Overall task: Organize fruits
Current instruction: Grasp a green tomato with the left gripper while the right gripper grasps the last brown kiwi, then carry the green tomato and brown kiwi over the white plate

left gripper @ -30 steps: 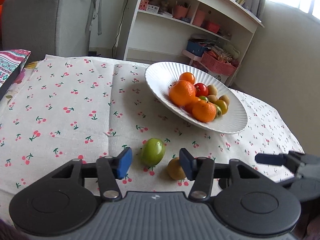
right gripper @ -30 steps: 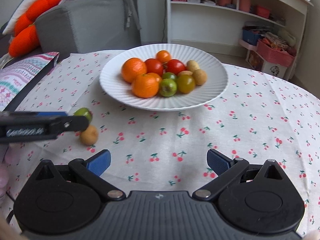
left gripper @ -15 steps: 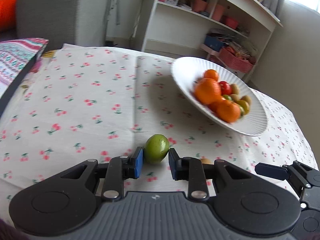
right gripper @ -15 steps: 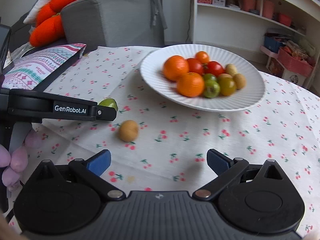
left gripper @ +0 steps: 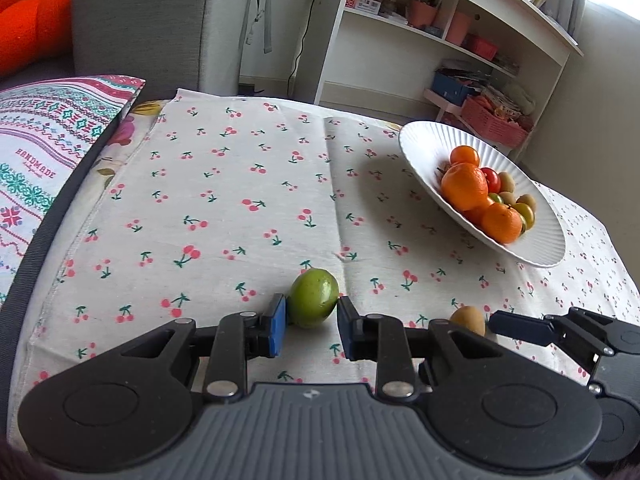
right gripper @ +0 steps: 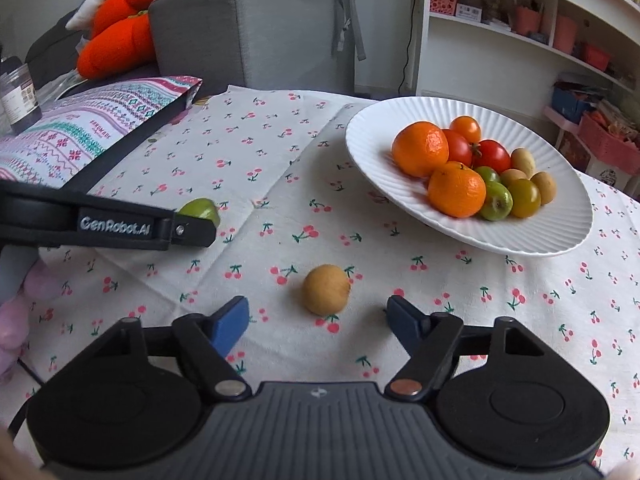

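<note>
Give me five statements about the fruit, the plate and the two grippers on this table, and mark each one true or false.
1. The left gripper has the green fruit between its fingers. True.
2. The brown fruit lies in the white plate. False: it lies on the cherry-print tablecloth, ahead of the right gripper.
3. The plate holds oranges and tomatoes. True.
4. The right gripper grips the brown fruit. False: its jaws are closing but stand clear of it.
5. The plate is empty. False: it holds a heap of fruit.
</note>
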`<state>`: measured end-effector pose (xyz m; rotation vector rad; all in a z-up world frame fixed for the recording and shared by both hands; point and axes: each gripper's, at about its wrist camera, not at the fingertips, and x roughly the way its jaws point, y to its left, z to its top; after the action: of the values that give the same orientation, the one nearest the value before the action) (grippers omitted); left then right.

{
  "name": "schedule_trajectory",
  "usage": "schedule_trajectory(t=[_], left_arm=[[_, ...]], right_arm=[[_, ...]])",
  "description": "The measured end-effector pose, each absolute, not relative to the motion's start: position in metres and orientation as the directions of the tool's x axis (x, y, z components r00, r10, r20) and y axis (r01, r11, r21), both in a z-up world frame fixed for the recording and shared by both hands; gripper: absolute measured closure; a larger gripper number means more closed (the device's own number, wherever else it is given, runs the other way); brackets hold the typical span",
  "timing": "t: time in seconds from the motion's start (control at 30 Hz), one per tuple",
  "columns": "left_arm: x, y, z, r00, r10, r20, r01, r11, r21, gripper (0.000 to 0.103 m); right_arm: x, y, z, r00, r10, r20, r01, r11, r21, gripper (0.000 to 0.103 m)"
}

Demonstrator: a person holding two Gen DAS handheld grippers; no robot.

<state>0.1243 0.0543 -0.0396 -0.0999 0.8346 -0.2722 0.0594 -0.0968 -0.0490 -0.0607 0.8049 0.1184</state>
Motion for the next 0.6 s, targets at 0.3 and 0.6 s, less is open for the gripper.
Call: schedule_trajectory(t=[0.3,0.6], left_arm=[[0.1229,0.0551,-0.0395,0.638,-0.275,-0.719,0.213,0.961,-0.178,0.093],[0.1211,0.0506,-0.0393,0.636,-0.277,-0.720,0.223,0.960,-0.172,0.093]], right_arm=[[0.0590,-0.0997,-0.0466,0.700,0.065,-0.711,-0.104,0.995,-0.011,0.062],[0.0595,-0.1048,-0.0423,0.706,0.085,-0.704,-0.109,0.994,0.011,0.080]])
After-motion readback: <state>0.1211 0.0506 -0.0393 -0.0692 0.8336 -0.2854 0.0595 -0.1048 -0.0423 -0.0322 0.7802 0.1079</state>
